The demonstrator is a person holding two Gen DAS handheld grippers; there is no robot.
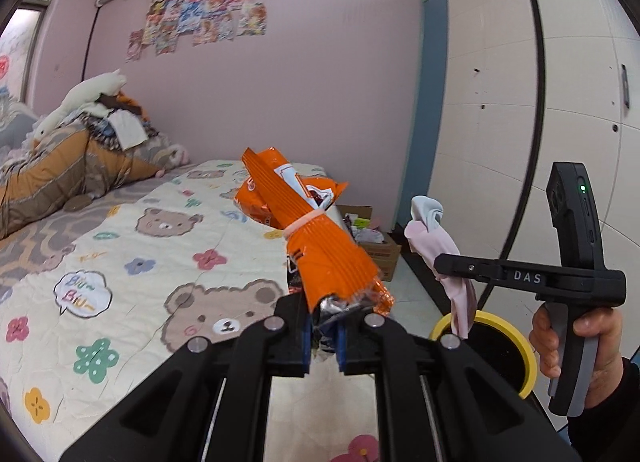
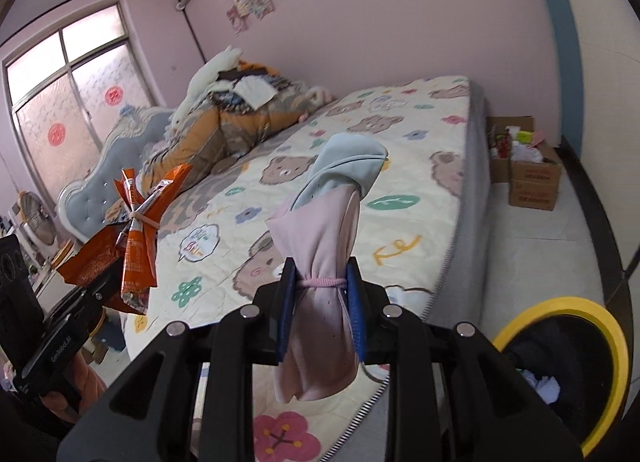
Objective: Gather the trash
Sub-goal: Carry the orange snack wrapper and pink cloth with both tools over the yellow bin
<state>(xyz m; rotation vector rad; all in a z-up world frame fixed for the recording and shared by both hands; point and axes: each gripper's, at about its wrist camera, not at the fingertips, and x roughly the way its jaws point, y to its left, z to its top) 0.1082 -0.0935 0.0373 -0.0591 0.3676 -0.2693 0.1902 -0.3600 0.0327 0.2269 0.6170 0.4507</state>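
Note:
My left gripper [image 1: 325, 338] is shut on the lower end of an orange snack bag bundle [image 1: 316, 234] tied with a rubber band, held up above the bed. From the right wrist the same orange bundle [image 2: 138, 238] shows at the left, in the left gripper [image 2: 100, 294]. My right gripper [image 2: 320, 306] is shut on a pink and pale-blue cloth bundle [image 2: 332, 222] bound with a pink band. That cloth bundle [image 1: 432, 234] hangs from the right gripper [image 1: 448, 264] above the yellow-rimmed bin [image 1: 500, 322]. The bin [image 2: 568, 310] with its dark liner sits at lower right on the floor.
A bed with a bear-print quilt [image 1: 152, 246] fills the left and middle. Piled bedding and a white plush toy [image 1: 80, 98] lie at its head. Cardboard boxes [image 2: 532, 178] of clutter stand by the far wall. A white wardrobe [image 1: 500, 102] stands at the right. A hand [image 1: 580, 342] holds the right gripper's handle.

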